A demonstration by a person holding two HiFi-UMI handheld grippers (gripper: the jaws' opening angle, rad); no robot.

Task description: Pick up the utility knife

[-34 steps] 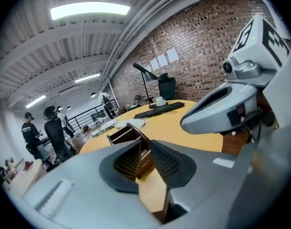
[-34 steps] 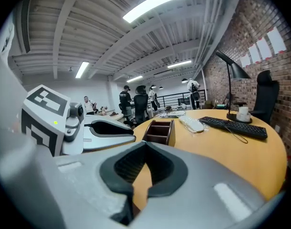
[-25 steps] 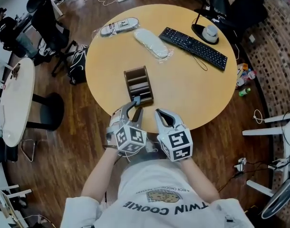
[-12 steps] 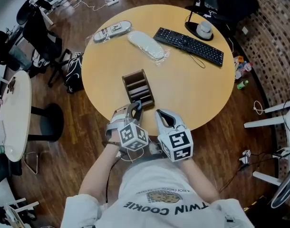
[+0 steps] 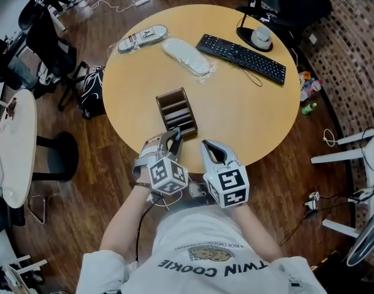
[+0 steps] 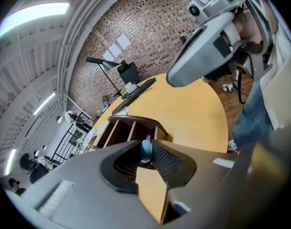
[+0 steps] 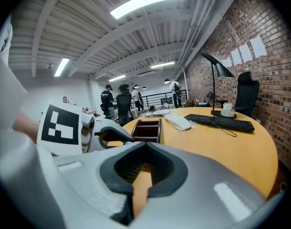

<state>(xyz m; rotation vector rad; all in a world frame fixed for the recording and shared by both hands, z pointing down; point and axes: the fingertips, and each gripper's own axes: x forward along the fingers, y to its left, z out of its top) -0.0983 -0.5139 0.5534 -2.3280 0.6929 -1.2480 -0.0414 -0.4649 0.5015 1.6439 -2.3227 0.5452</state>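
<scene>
holding the right gripper (image 5: 208, 146) clenched, empty, just beside the left gripper (image 5: 174, 136) – having just been closing the left jaws, now pinching the utility knife (image 6: 146, 149) by its blue end – poking from the brown organizer (image 5: 159, 110)'s near compartment.

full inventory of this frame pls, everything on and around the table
table: 1, tan, round, centre
organizer: 1, brown, slotted, near side of table
utility knife: 1, only a blue end shows, at organizer's near end
keyboard: 1, black, far right of table
desk lamp: 1, black, behind keyboard
cup: 1, white, on lamp base
white wrapped package: 1, left of keyboard
grey wrapped package: 1, far left table edge
bag: 1, black, floor left of table
side table: 1, white, far left
left gripper: 1, grey, jaws have just been closing, pinching the knife's blue end
right gripper: 1, grey, jaws together, empty, beside left gripper
</scene>
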